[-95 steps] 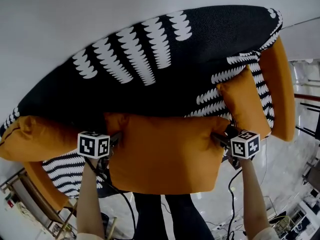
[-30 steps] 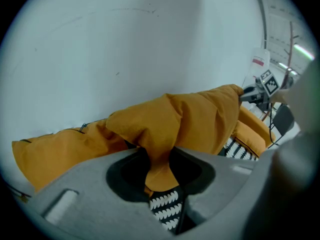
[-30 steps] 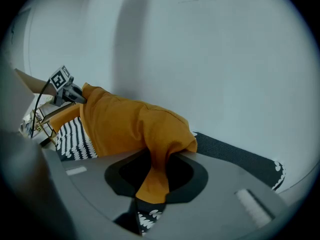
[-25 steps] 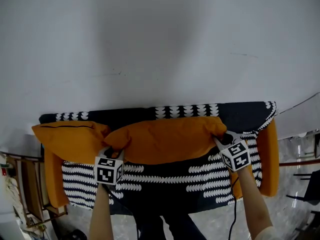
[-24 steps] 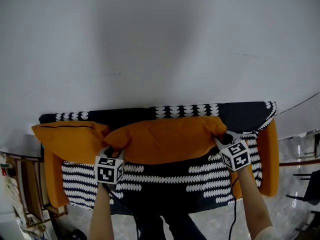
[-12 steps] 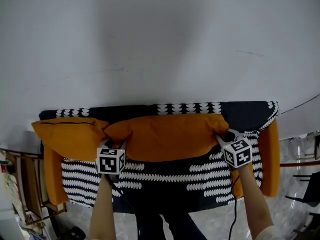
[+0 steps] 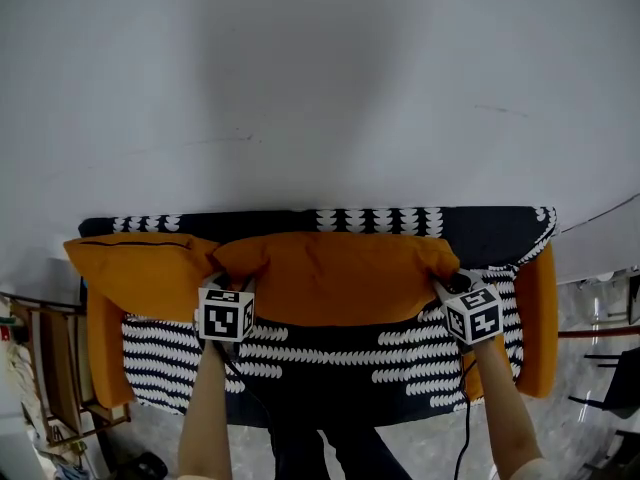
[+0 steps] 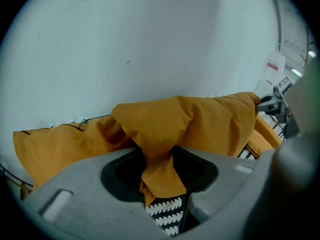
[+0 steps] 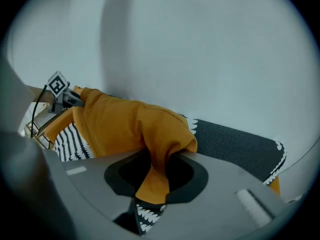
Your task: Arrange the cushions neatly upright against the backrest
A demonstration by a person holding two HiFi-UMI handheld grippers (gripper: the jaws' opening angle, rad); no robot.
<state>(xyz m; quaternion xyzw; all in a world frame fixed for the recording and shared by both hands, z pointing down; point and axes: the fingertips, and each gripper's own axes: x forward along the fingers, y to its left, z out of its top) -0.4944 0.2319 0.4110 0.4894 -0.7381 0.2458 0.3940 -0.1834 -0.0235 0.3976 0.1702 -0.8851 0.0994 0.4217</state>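
A wide orange cushion stands on edge along the black-and-white patterned backrest of a sofa. My left gripper is shut on the cushion's left corner. At the other end, my right gripper pinches its right corner. Orange fabric bunches between both pairs of jaws. A second orange cushion leans against the backrest at the left, touching the first one.
The patterned seat lies below the cushions, with orange armrests at the right and left. A plain white wall rises behind the sofa. A wooden frame stands on the floor at the left.
Several seconds ago the cushion hung low in front of the seat; now it stands against the backrest. Over the last second both grippers nudged it slightly to the right.
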